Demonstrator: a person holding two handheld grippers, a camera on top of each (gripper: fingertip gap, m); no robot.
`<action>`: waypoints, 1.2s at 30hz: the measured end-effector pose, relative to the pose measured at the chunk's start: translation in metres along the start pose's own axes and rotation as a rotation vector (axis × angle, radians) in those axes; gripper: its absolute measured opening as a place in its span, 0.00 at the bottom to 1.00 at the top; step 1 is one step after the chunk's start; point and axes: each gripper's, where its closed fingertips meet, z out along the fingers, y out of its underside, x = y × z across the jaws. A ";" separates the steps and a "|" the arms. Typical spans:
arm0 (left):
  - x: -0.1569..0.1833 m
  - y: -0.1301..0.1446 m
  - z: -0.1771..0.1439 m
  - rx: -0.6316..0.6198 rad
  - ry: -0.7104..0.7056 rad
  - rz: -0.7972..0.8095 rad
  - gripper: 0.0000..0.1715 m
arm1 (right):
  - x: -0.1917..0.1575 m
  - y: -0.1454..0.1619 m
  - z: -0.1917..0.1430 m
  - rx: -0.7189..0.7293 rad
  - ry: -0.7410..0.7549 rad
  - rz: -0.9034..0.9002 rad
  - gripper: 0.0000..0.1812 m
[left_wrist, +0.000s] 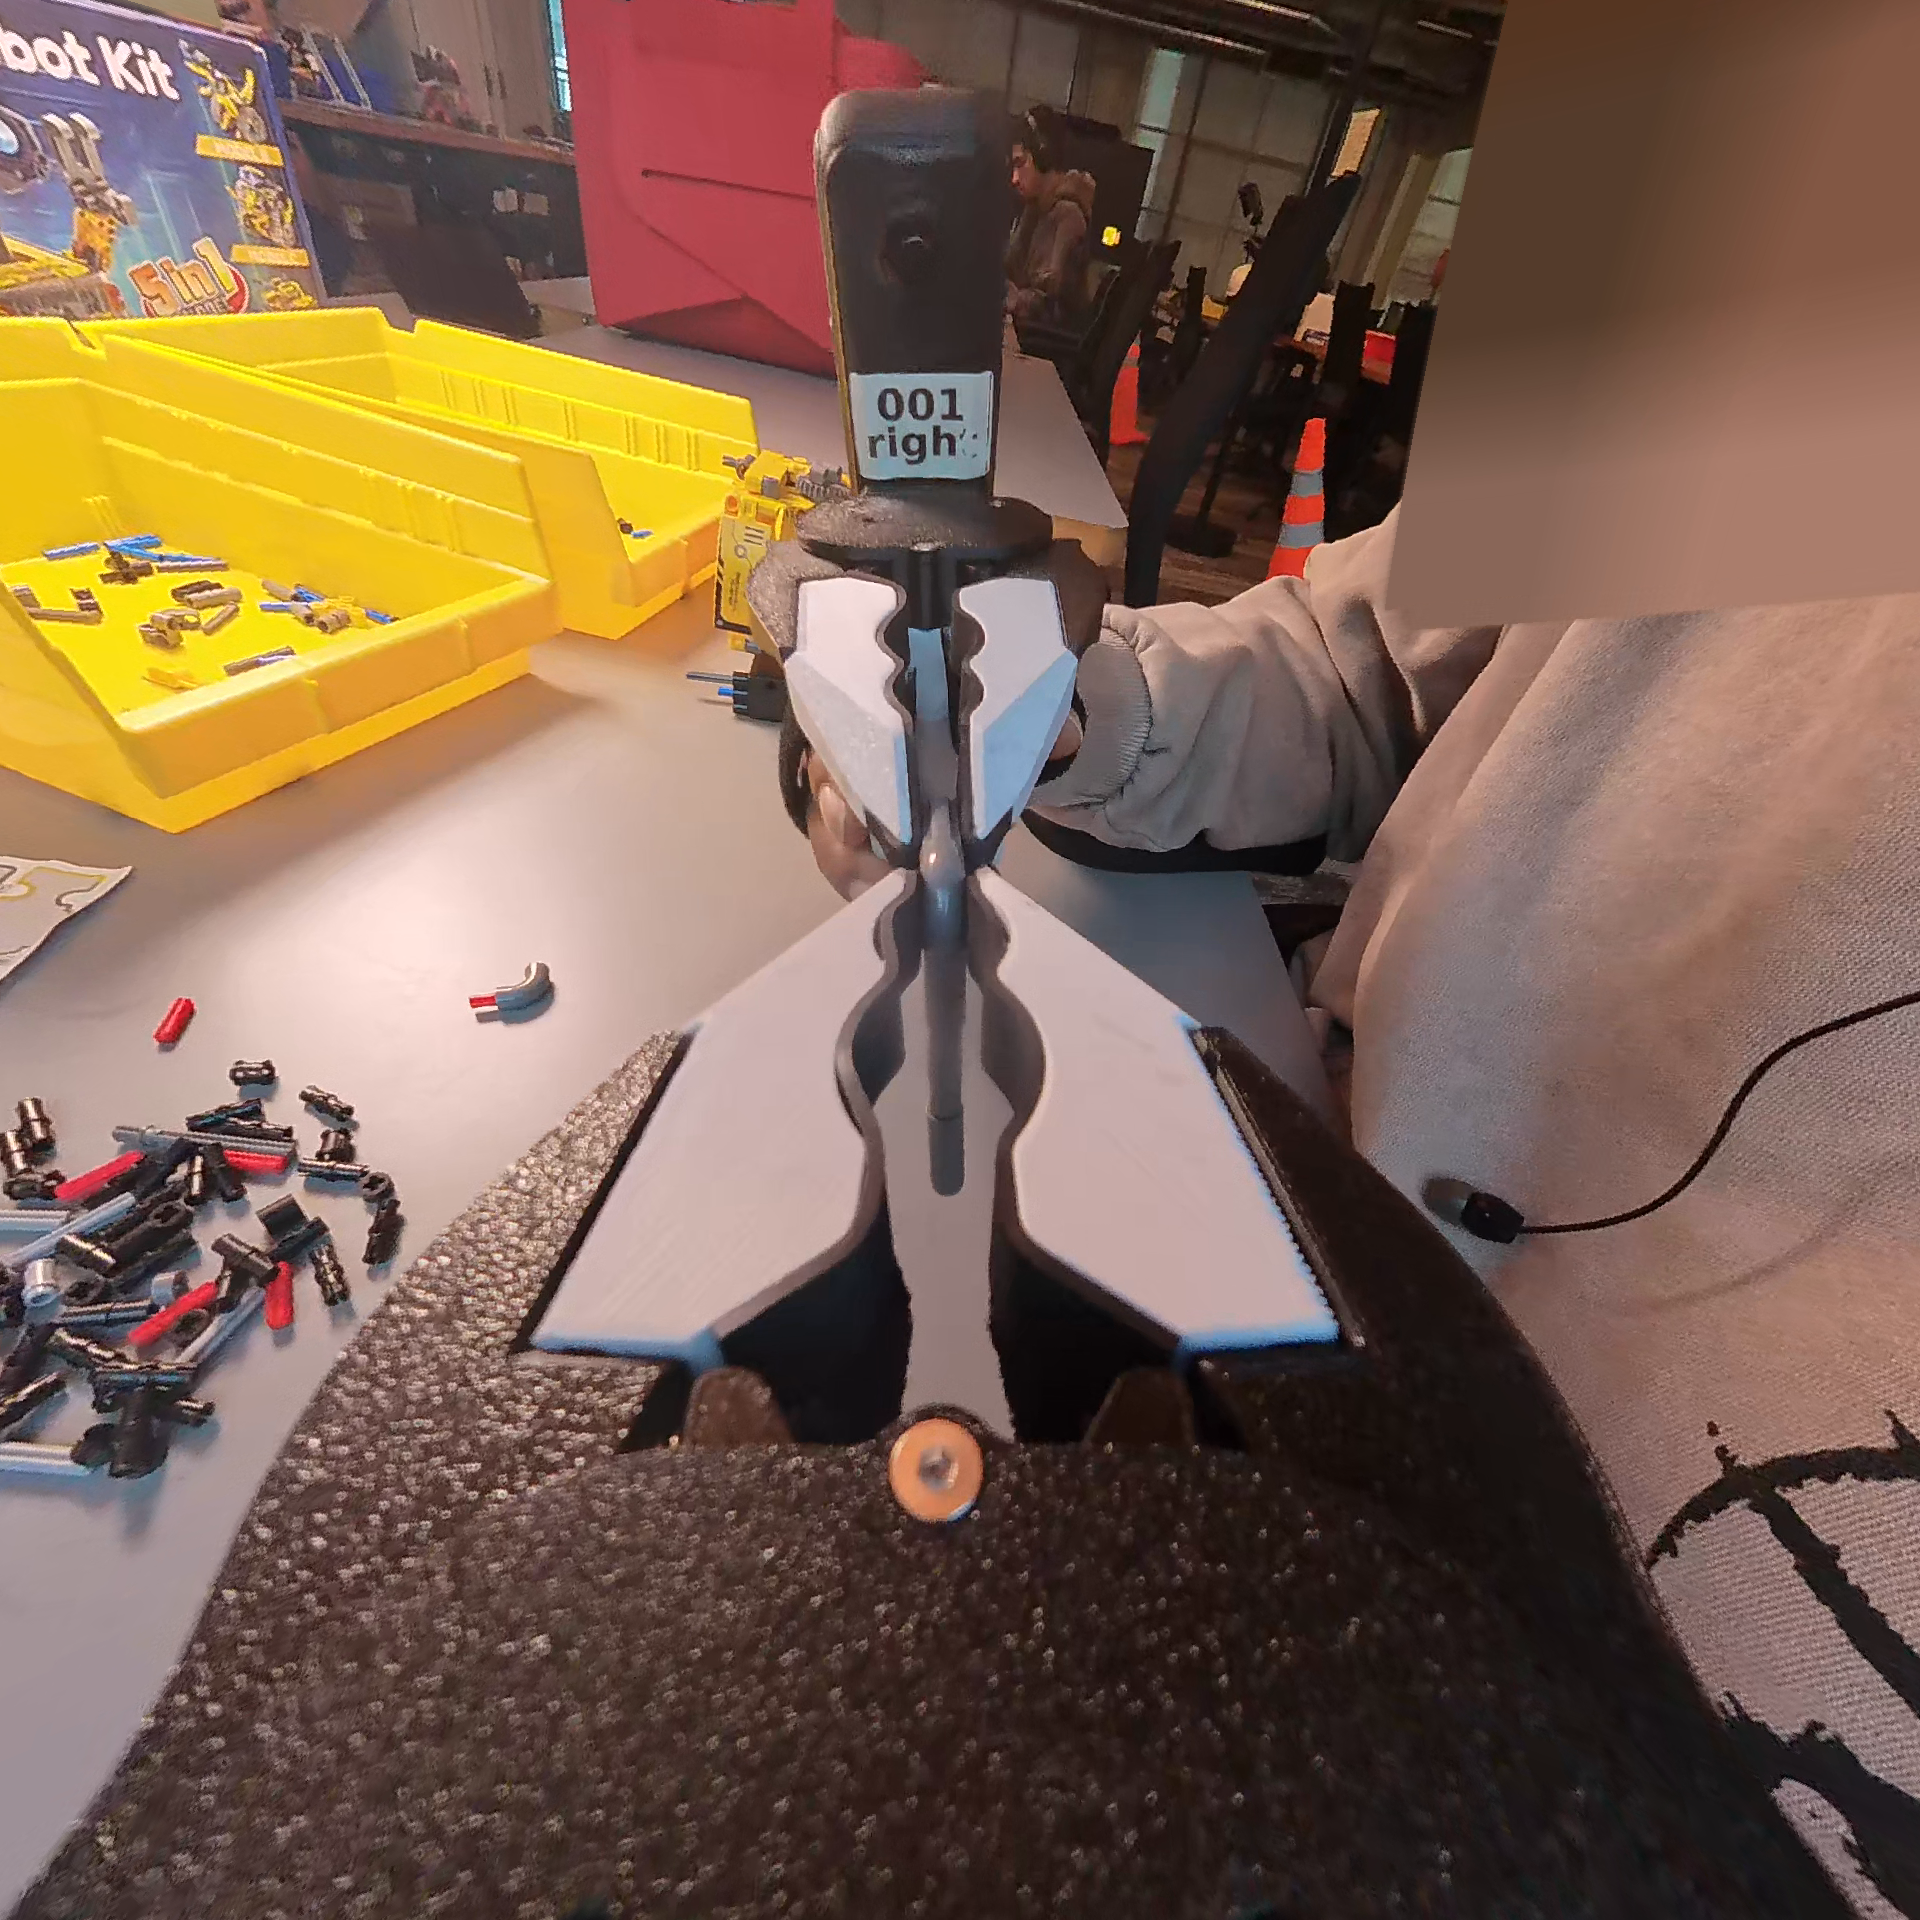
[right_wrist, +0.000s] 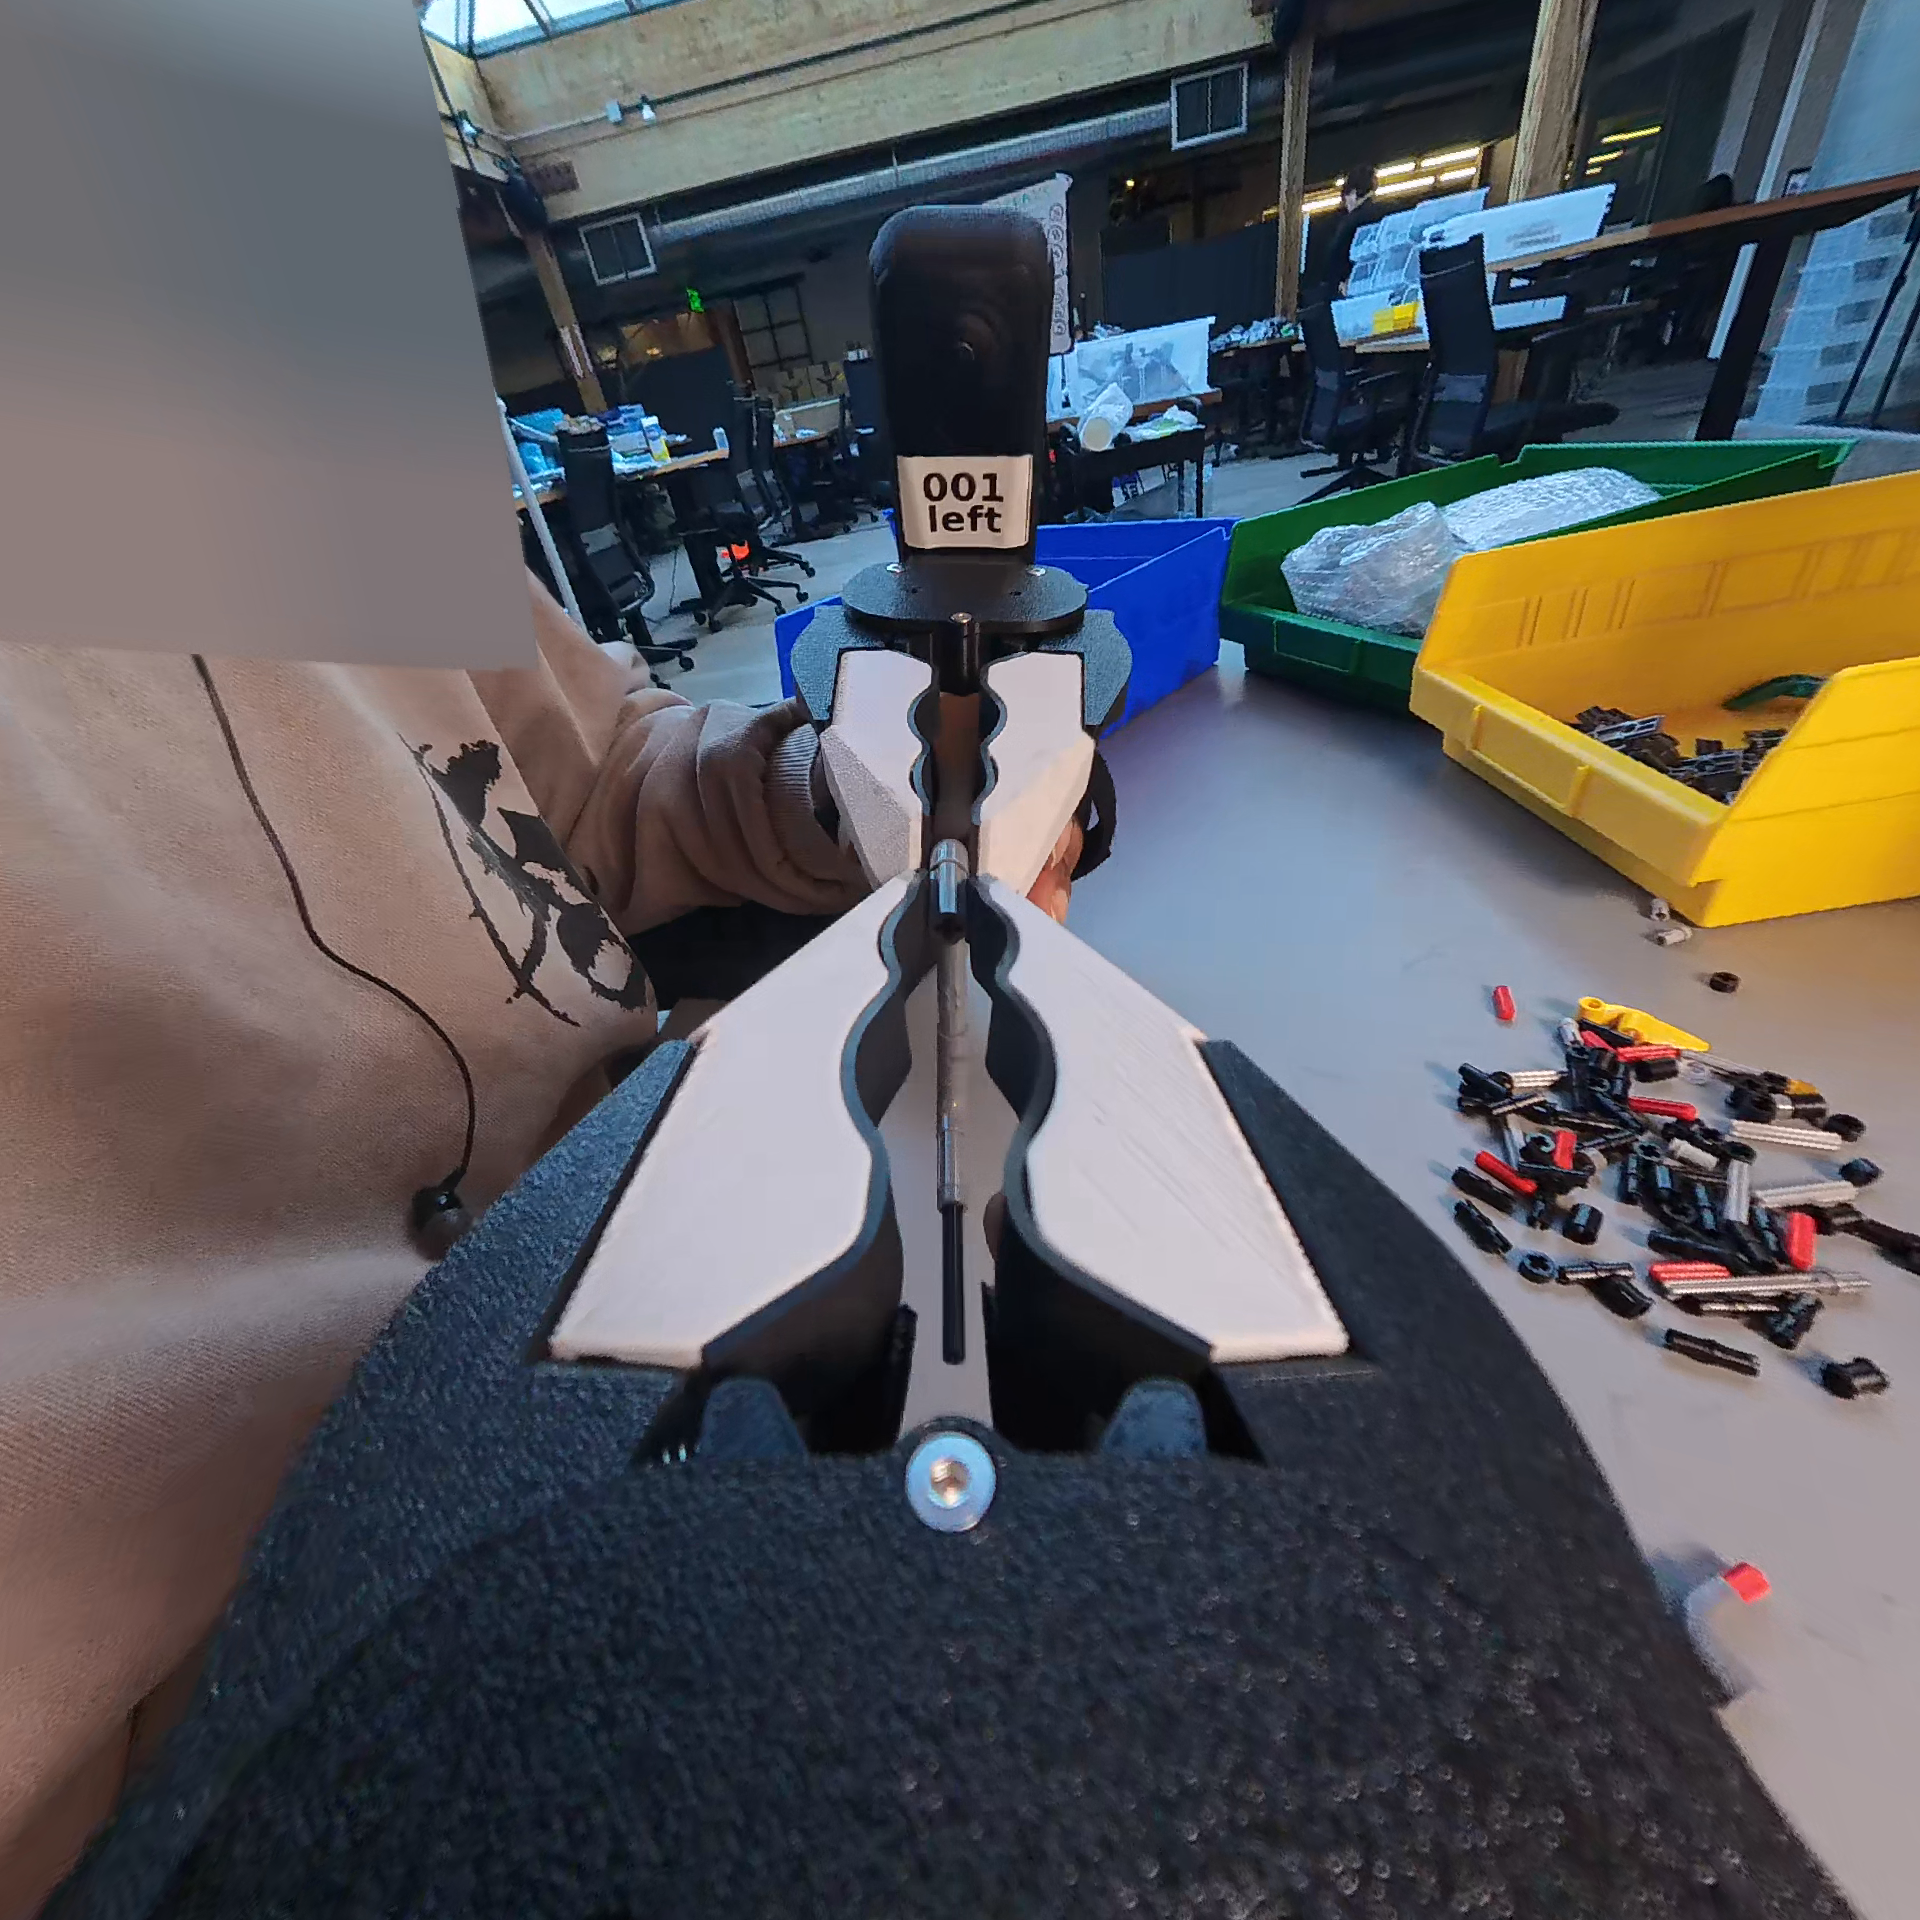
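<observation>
Left claw (left_wrist: 943, 883) and right claw (right_wrist: 948, 894), tip to tip, each pinch a grey axle piece (left_wrist: 943, 1039)

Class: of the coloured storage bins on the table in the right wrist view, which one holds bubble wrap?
The green bin, behind the yellow bin; the yellow one holds small black parts.

Two wrist cams, facing each other tip to tip across the counter (left_wrist: 364, 914).

Left wrist view sits just behind the left tool (left_wrist: 940, 883), looks along its fingers at the right tool (left_wrist: 940, 831) head-on, very near — yellow bins (left_wrist: 312, 665) and a loose parts pile (left_wrist: 156, 1247) to its left. Right wrist view sits behind the right tool (right_wrist: 951, 883), faces the opposite way at the left tool (right_wrist: 951, 831), parts pile (right_wrist: 1662, 1174) to its right. Shared — the meeting tool tips, the grey rod (left_wrist: 943, 1039) between them, the counter, the parts pile, the person's beige sweatshirt (left_wrist: 1610, 935).
</observation>
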 end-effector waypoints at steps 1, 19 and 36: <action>0.000 -0.001 0.000 0.001 0.004 -0.012 0.04 | 0.000 -0.001 0.000 0.003 -0.002 0.003 0.02; -0.029 -0.019 -0.031 0.156 -0.062 -0.095 0.04 | 0.065 -0.033 -0.072 0.050 0.361 -0.114 0.03; -0.056 0.006 -0.037 0.138 -0.201 -0.183 0.04 | 0.180 -0.072 -0.243 -0.346 0.937 -0.157 0.00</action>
